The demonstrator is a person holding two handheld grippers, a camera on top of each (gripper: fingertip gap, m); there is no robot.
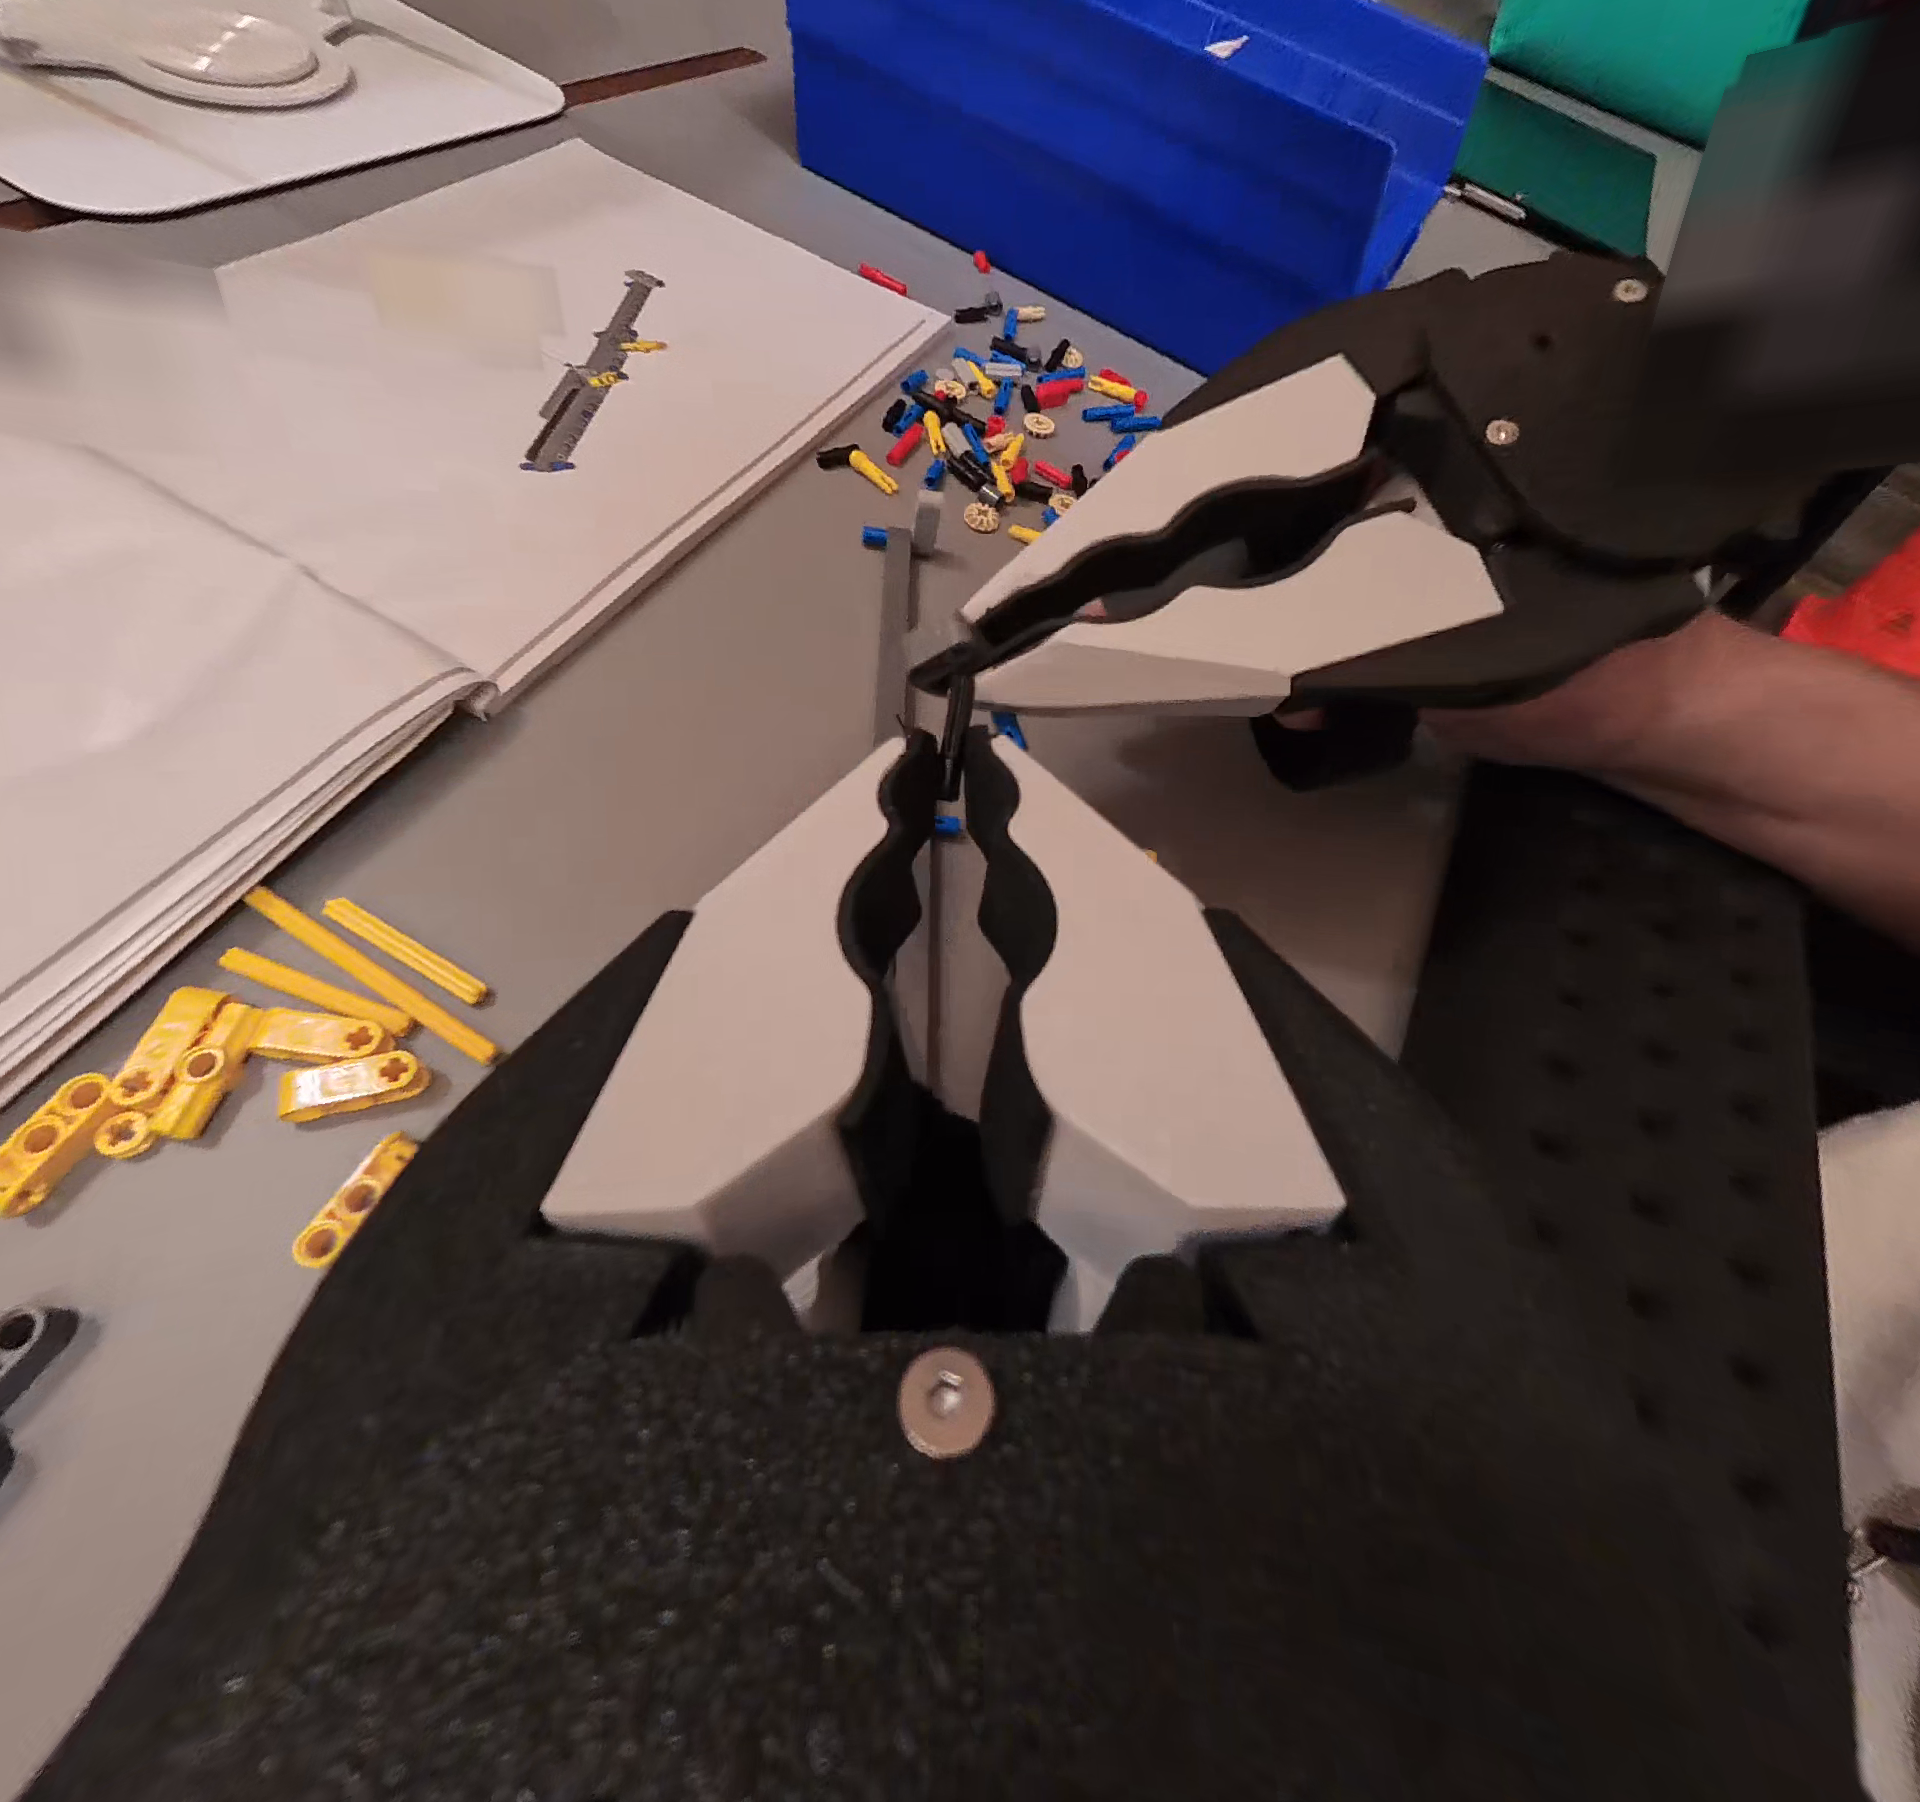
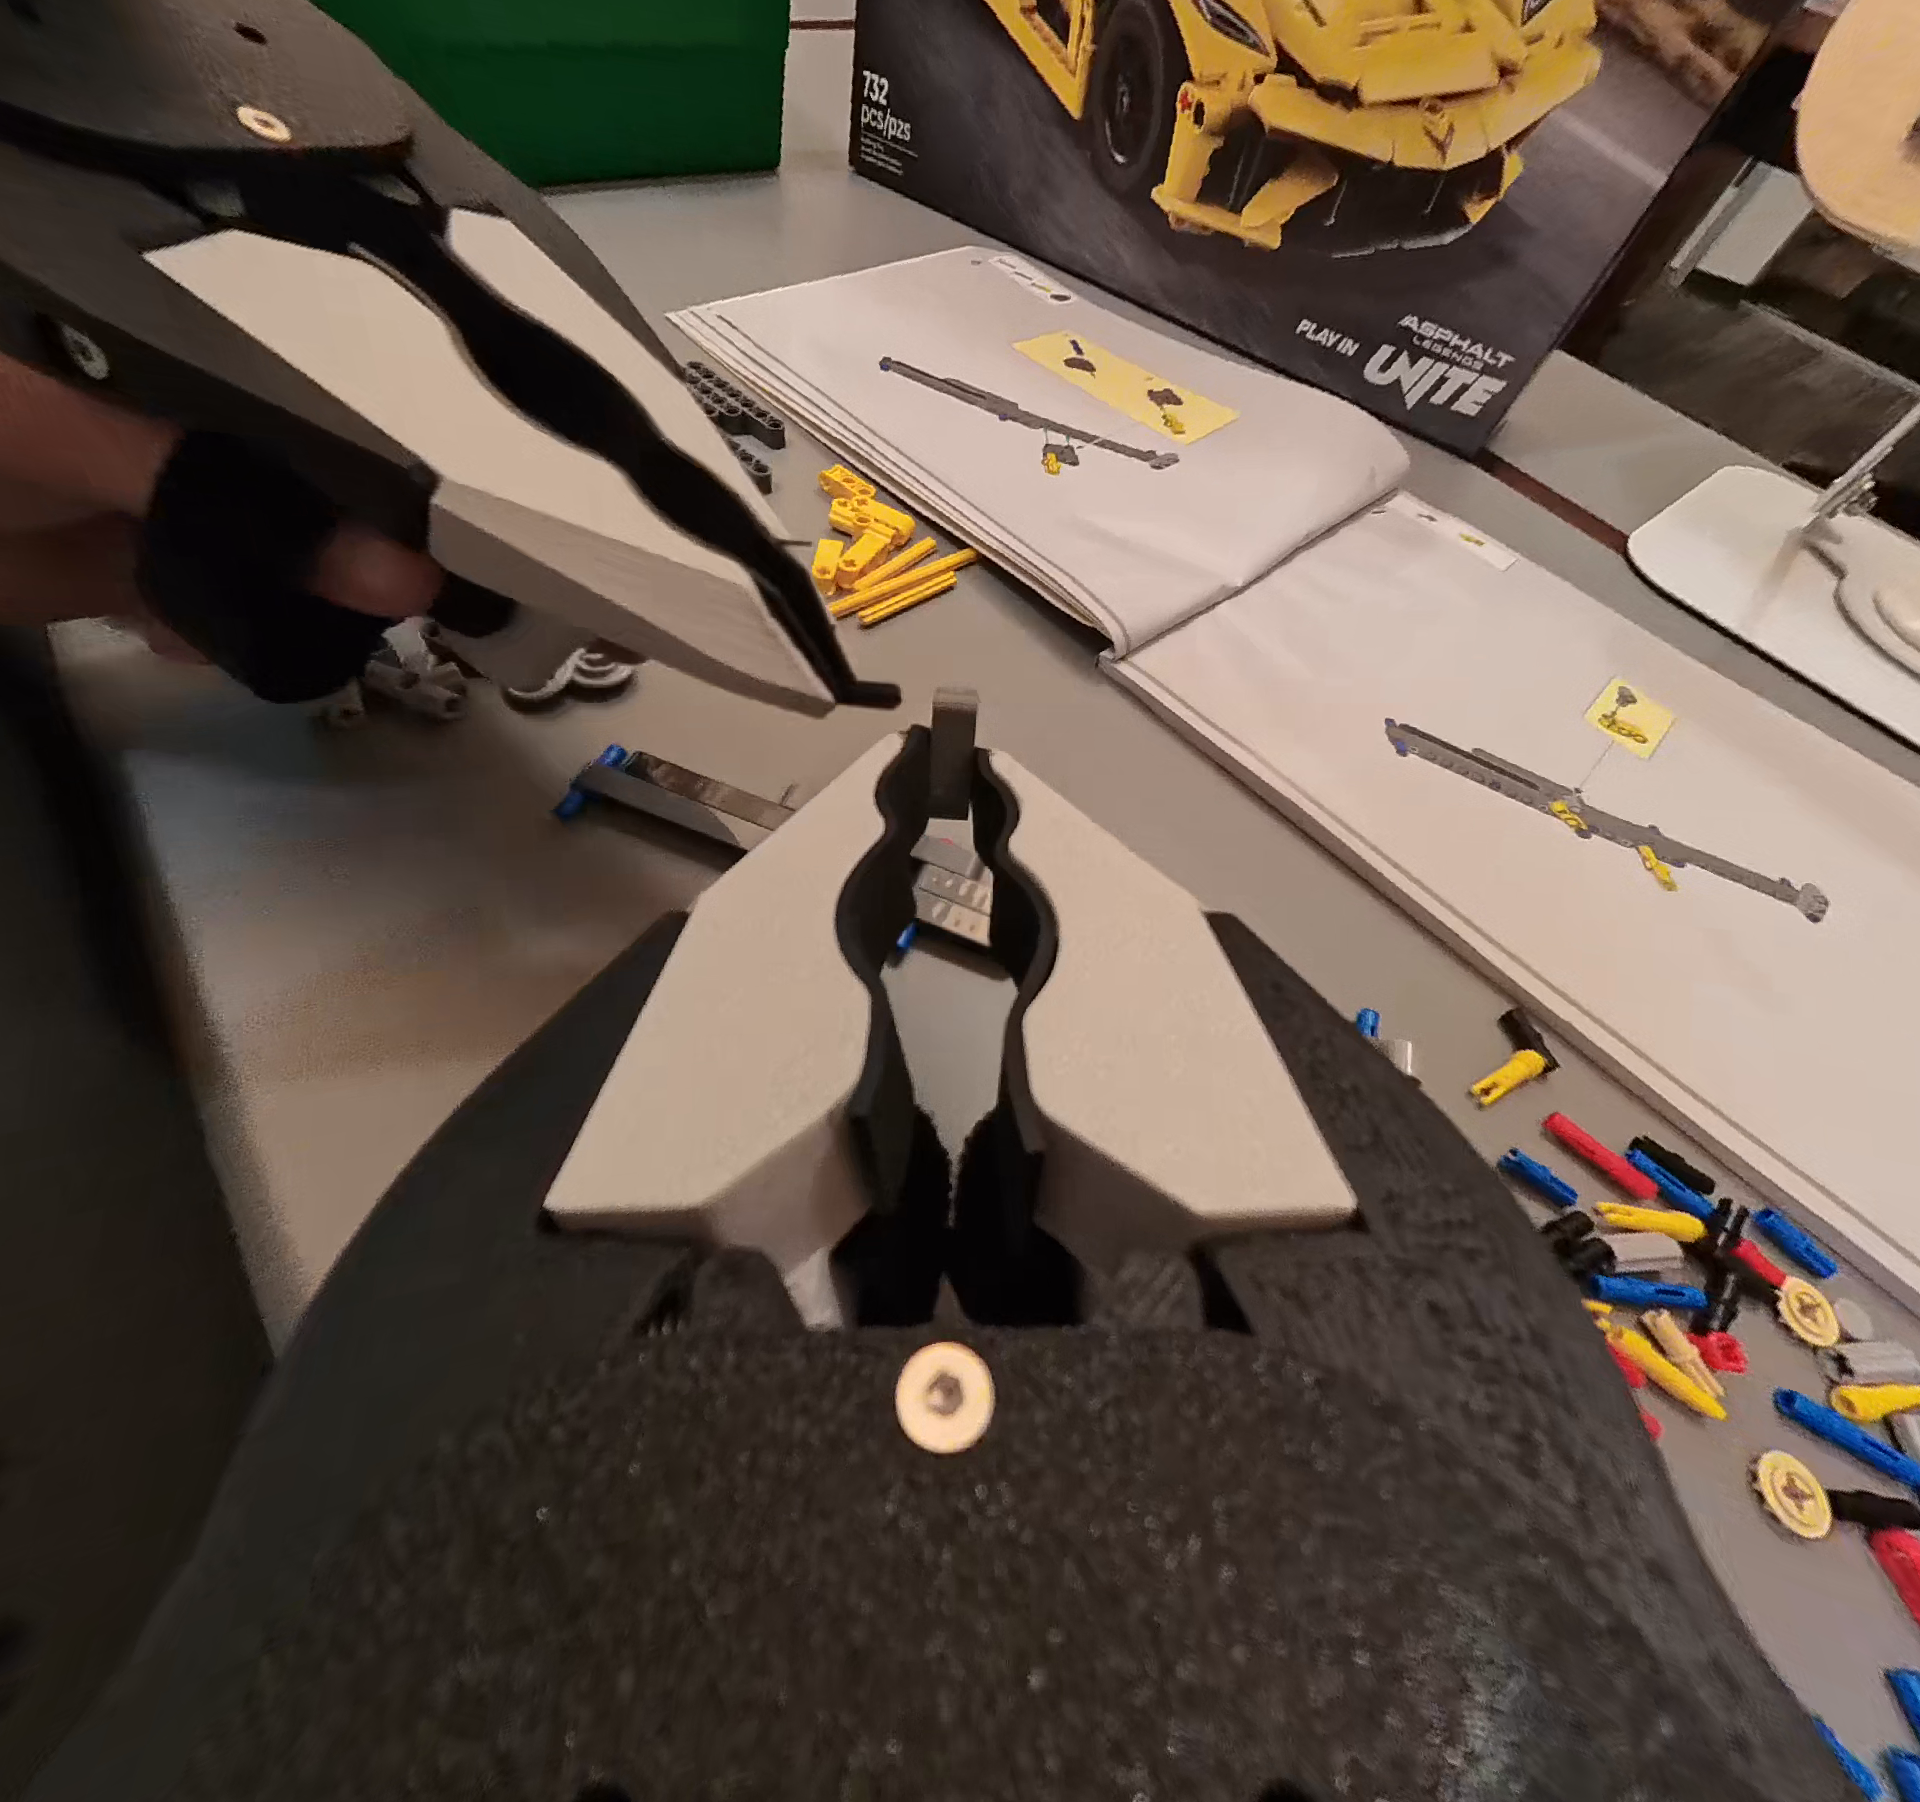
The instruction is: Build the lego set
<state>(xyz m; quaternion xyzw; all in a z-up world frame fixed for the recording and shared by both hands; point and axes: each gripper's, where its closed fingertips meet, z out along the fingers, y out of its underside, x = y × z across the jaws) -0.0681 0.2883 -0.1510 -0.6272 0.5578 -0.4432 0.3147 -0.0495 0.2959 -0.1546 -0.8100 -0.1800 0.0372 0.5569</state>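
**Two tools meet tip to tip over the grey beam**

Left tool (image 1: 948, 750): tips pinched narrow on a small black pin (image 1: 952, 739), seen upright in the left wrist view. Right tool (image 2: 943, 760): tips clamped on the end of a dark grey piece (image 2: 953, 750) that sticks up between them. Which part of the build this is, cannot tell. In the left wrist view the right tool comes in from the right, its tips touching the top of the black pin.

Below the tools, a long grey beam (image 1: 896, 599) with blue pins lies on the grey worktop (image 1: 644, 776).

Open instruction booklet (image 2: 1226, 526) lies flat on the worktop, beyond the tools. Loose yellow liftarms and axles (image 1: 260, 1046) sit beside the booklet's near edge. A scatter of small red, blue, black and yellow pins (image 1: 997, 422) lies near the booklet's other corner, in front of a blue bin (image 1: 1091, 121). The set's box (image 2: 1299, 90), showing a yellow car, stands behind the booklet; a green bin (image 2: 582, 17) to its left.
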